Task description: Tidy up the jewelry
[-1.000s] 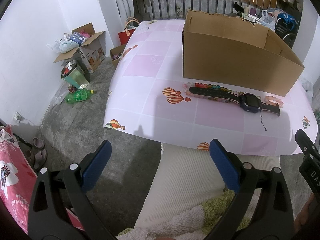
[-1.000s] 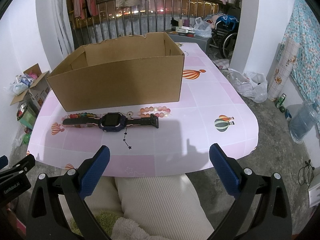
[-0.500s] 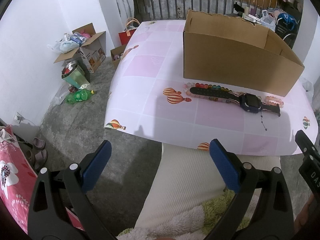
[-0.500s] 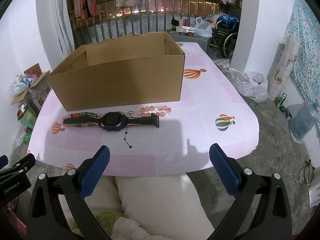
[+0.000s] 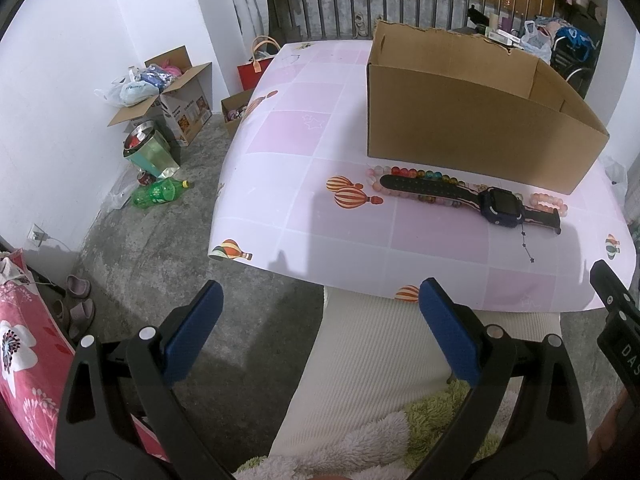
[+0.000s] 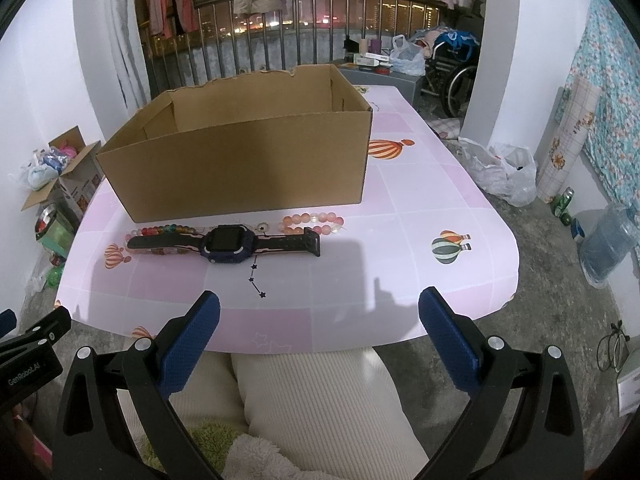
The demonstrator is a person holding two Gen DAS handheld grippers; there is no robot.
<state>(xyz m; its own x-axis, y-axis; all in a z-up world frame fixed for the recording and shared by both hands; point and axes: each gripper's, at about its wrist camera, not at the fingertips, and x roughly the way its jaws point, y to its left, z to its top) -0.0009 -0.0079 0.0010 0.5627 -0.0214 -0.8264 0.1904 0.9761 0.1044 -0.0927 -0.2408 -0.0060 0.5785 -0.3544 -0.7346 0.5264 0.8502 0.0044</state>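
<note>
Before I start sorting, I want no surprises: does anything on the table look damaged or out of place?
The cardboard box has a ragged, torn back rim. The watch lies across the multicolored bead bracelet.

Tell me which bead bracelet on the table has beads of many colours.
The multicoloured bracelet at the watch strap's left end, beside the balloon print. The pink bracelet at the other end is only pink and pale.

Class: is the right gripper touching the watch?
Apart. The right wrist view shows bare tablecloth between the open right gripper and the watch.
</note>
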